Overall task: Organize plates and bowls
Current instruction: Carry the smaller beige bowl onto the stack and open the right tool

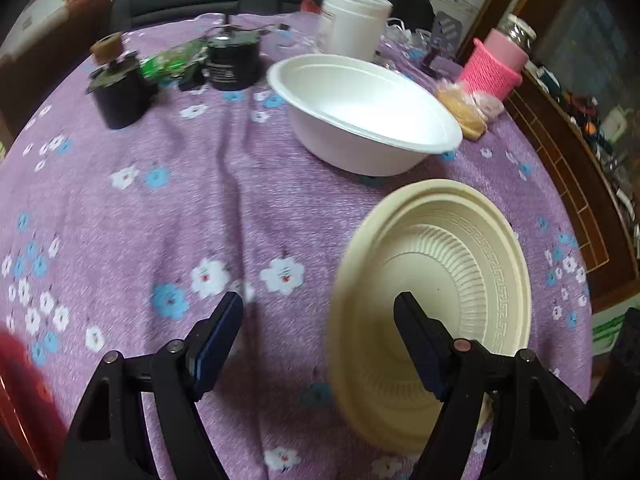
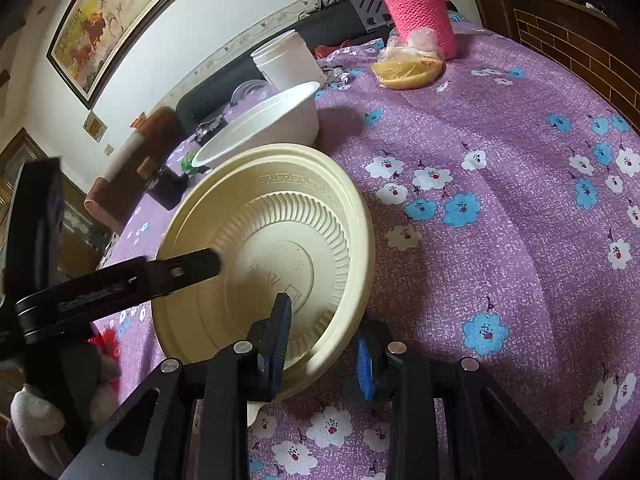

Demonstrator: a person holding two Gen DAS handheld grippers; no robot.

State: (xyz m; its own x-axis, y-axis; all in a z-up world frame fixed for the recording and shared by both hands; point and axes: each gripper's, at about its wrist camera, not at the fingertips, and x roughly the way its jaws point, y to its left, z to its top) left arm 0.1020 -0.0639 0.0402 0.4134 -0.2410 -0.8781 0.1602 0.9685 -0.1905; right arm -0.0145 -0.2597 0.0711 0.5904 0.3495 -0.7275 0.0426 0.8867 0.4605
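Note:
A cream ribbed bowl (image 1: 452, 264) (image 2: 280, 216) sits tilted on the purple flowered tablecloth (image 1: 208, 200) (image 2: 500, 208). My right gripper (image 2: 324, 344) is shut on its near rim, with one finger inside the bowl and the other outside the wall. My left gripper (image 1: 320, 304) (image 2: 136, 212) hovers open over the bowl's left edge: its right finger is above the bowl's inside and its left finger is over bare cloth, gripping nothing. A stack of white bowls (image 1: 368, 120) (image 2: 264, 128) stands just behind the cream bowl.
Behind the white bowls stand a white tub (image 1: 352, 20) (image 2: 290, 60), a pink knit-sleeved bottle (image 1: 496, 64) (image 2: 420, 16) and bagged bread (image 1: 464, 108) (image 2: 408, 68). Black jars (image 1: 120, 88) and a green packet (image 1: 172, 60) sit at the far left. A red thing (image 1: 20, 392) lies at the near left.

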